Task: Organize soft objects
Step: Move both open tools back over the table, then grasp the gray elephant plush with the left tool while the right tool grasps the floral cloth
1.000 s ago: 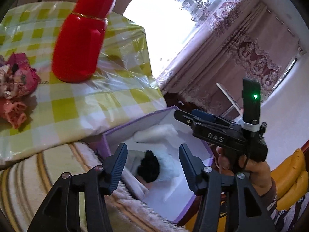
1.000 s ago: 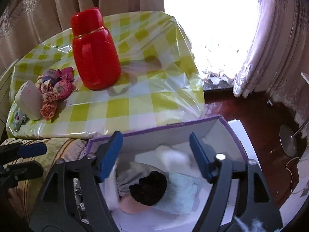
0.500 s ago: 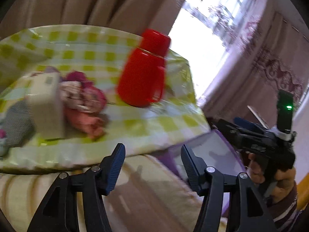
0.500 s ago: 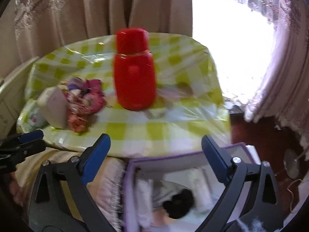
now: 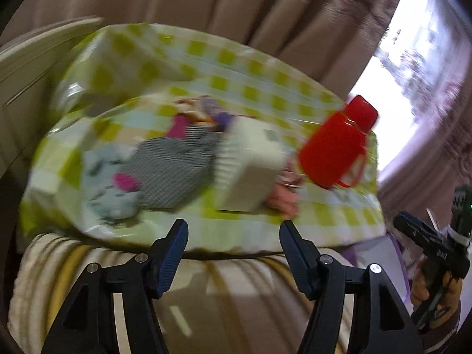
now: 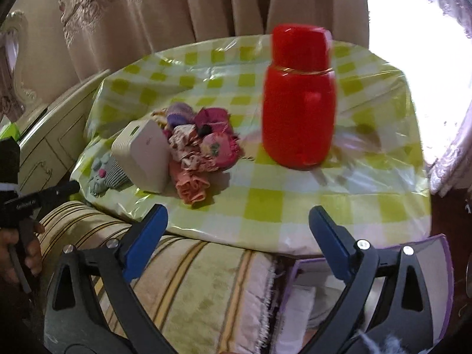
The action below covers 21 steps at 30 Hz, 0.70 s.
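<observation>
Red flask (image 6: 298,104) and white box (image 6: 141,155) flanking heaped soft cloths (image 6: 200,144) on checked table (image 6: 265,200). Left gripper (image 5: 233,243) and right gripper (image 6: 237,231) both wide open, empty, short of table edge.

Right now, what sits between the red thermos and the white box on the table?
In the right wrist view, a heap of small pink and floral cloth items lies between the red thermos and the white box, pressed against the box.

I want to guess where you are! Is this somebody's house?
Probably yes, a living room at home: long curtains by a bright window, a checked-cloth table with a red flask, and a striped sofa.
</observation>
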Each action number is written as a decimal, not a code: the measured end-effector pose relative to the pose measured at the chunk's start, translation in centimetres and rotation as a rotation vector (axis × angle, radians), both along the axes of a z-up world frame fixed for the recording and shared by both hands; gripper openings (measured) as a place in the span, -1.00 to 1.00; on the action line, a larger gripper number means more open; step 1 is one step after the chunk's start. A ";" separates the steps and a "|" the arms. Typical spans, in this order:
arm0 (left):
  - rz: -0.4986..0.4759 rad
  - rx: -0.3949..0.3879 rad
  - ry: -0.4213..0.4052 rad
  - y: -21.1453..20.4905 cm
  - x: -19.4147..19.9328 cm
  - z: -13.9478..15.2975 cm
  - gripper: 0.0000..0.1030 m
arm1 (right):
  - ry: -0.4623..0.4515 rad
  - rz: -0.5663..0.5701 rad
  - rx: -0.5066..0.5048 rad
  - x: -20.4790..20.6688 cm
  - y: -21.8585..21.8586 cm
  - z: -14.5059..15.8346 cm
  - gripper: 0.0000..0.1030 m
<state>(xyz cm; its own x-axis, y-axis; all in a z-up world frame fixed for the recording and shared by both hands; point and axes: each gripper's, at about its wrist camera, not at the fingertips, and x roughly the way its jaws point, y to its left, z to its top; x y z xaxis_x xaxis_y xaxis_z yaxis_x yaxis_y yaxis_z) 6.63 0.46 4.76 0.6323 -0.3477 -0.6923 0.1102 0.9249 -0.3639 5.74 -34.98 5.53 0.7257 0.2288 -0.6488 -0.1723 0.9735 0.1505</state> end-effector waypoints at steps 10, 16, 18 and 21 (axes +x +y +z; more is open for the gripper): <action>0.176 -0.008 0.131 6.4 2.2 -2.7 0.27 | 0.039 0.099 -0.050 3.4 4.5 -1.8 0.89; 0.202 0.029 0.197 7.5 3.7 -4.0 0.27 | 0.045 0.153 -0.084 5.0 6.6 -2.7 0.89; 0.210 0.045 0.213 7.7 4.4 -4.4 0.27 | 0.049 0.161 -0.085 5.6 7.0 -3.0 0.90; 0.226 0.052 0.243 8.4 5.6 -5.3 0.27 | 0.058 0.167 -0.087 6.3 7.5 -3.4 0.89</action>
